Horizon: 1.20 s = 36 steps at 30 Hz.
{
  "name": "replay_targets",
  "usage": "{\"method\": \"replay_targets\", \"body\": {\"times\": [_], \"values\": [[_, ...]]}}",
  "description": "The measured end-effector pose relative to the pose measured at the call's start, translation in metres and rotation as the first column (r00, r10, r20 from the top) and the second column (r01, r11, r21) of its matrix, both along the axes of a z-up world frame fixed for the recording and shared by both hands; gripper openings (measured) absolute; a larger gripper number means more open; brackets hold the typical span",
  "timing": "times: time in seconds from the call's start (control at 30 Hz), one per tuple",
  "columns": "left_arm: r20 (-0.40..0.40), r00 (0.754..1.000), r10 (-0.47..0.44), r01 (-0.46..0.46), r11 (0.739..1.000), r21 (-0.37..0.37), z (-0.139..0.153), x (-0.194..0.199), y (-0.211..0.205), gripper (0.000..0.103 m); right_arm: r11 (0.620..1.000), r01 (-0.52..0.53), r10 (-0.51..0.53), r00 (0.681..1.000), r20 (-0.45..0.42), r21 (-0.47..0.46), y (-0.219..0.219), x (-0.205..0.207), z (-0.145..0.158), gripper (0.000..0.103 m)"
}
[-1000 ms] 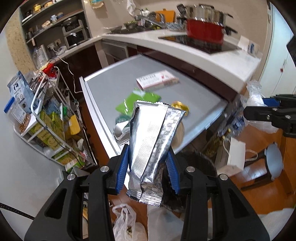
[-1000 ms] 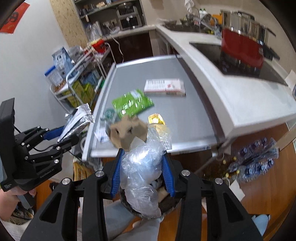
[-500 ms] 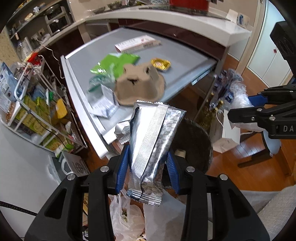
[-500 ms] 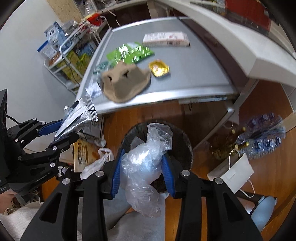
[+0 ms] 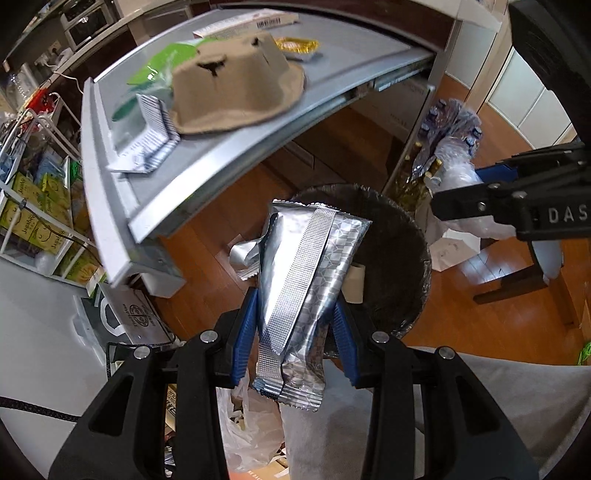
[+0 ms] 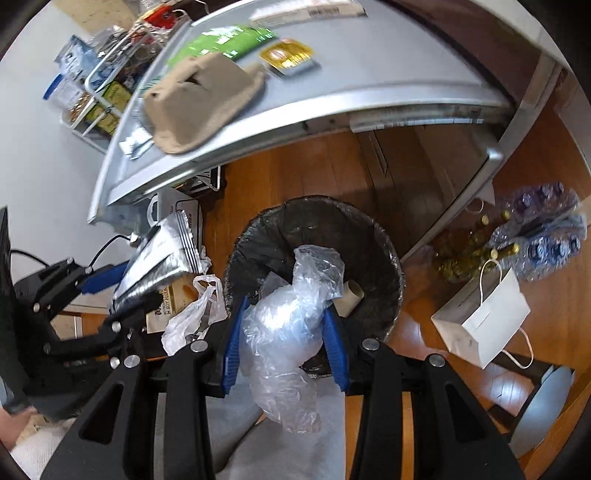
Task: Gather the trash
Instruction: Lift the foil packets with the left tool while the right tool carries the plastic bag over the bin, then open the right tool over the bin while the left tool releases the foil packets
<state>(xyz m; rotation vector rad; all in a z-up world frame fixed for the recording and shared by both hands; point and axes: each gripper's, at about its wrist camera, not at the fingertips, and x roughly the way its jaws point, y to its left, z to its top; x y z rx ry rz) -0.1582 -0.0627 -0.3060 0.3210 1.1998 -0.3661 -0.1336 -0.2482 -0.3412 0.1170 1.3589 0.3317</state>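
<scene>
Descent is what marks this moment: across the last second both wrist views have swung from looking out over the grey table toward the stove to looking nearly straight down, and the black-lined bin, earlier only a sliver at the bottom of the view, now fills the middle of each picture. On the left, the left gripper (image 5: 295, 325) is clamped on a silver foil wrapper (image 5: 306, 280), blue pads pressing its sides, with the wrapper's top edge hanging over the near part of the bin (image 5: 402, 229); the grip looks the same as a second ago. Left behind on the grey table (image 5: 236, 162) are a brown pulp tray (image 5: 236, 92), a small folded silver packet (image 5: 153, 133) beside it, a green pouch (image 5: 162, 62), a gold foil piece (image 5: 297, 46) and a flat box (image 5: 243, 24) at the far edge. Further right, the right gripper (image 6: 284, 332) is closed narrow on a crumpled clear plastic bag (image 6: 291, 317), directly above the bin's opening, where a cardboard tube (image 6: 351, 293) already lies. Both hands have thus brought their loads from table height to the bin's mouth. The likely next step is to let go, the bag first as it sits squarely over the opening; the wrapper may need a nudge inward. Several items on the table remain to collect.
</scene>
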Motion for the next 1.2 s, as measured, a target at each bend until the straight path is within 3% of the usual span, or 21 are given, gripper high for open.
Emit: {"method": "replay_targets", "body": {"times": [0.67,0.7,0.8,0.87,1.1,1.2], "values": [[-0.086,0.996,-0.020,0.021,1.000,0.016,-0.043,0.022,-0.015,0.041,0.999,0.033,-0.036,0.992,-0.122,-0.032,-0.009,0.026,-0.060,0.039],[-0.089,0.996,-0.021,0.022,1.000,0.009,-0.042,0.023,-0.015,0.045,0.999,0.033,-0.037,0.992,-0.117,-0.036,-0.009,0.026,-0.059,0.040],[-0.074,0.997,-0.021,0.021,1.000,-0.003,-0.037,0.023,-0.014,0.069,0.998,0.044,-0.049,0.993,-0.105,-0.047,-0.011,0.027,-0.057,0.061],[-0.058,0.998,-0.018,0.018,1.000,-0.003,-0.033,0.024,-0.014,0.077,0.998,0.054,-0.058,0.993,-0.100,-0.043,-0.013,0.027,-0.053,0.066],[-0.043,0.999,-0.015,0.016,1.000,0.015,-0.022,0.020,-0.008,0.078,0.996,0.073,-0.078,0.994,-0.079,-0.054,-0.023,0.024,-0.038,0.068],[-0.040,0.999,-0.007,0.007,1.000,0.004,-0.016,0.019,-0.005,0.078,0.995,0.086,-0.089,0.995,-0.051,-0.056,-0.029,0.019,-0.023,0.074]]}}
